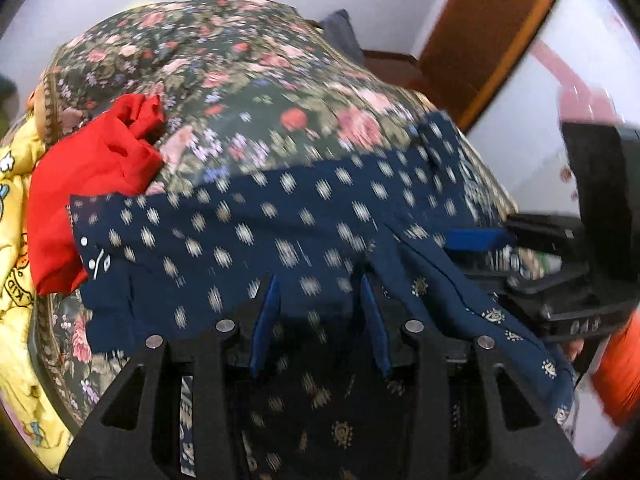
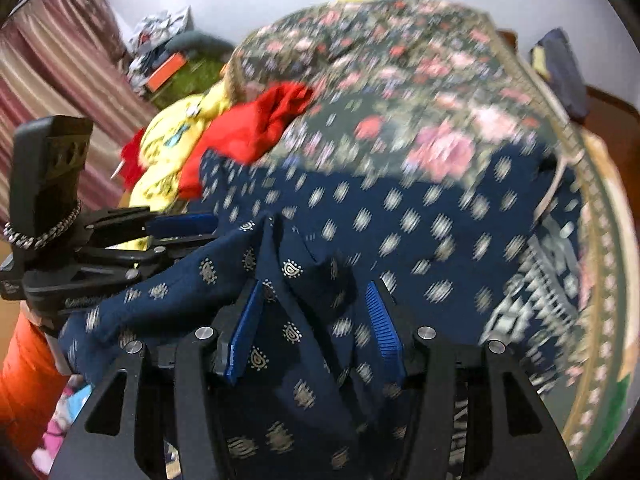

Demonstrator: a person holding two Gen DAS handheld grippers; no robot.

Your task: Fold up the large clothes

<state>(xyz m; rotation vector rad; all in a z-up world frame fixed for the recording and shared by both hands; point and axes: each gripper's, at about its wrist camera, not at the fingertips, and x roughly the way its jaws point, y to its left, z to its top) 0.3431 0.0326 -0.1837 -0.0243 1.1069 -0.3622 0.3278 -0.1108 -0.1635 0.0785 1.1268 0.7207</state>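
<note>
1. The flowery bedspread (image 1: 224, 60) covers the whole bed, and the other things lie on top of it.
2. The navy dotted garment (image 1: 256, 224) lies spread across the near side of the bed. It is dark blue with small pale marks, has white snap buttons at one corner, and bunches up near the tongs.
3. A crumpled red cloth (image 1: 92, 184) touches the garment's far corner. It could get dragged into a fold.
4. The left gripper (image 1: 320, 300) has its blue pads apart with blue cloth between them. Whether it pinches the cloth cannot be told.
5. The right gripper (image 2: 316, 312) is wide too, with a fold draped between. The cloth could slip out if the tongs pull before they close.
</note>
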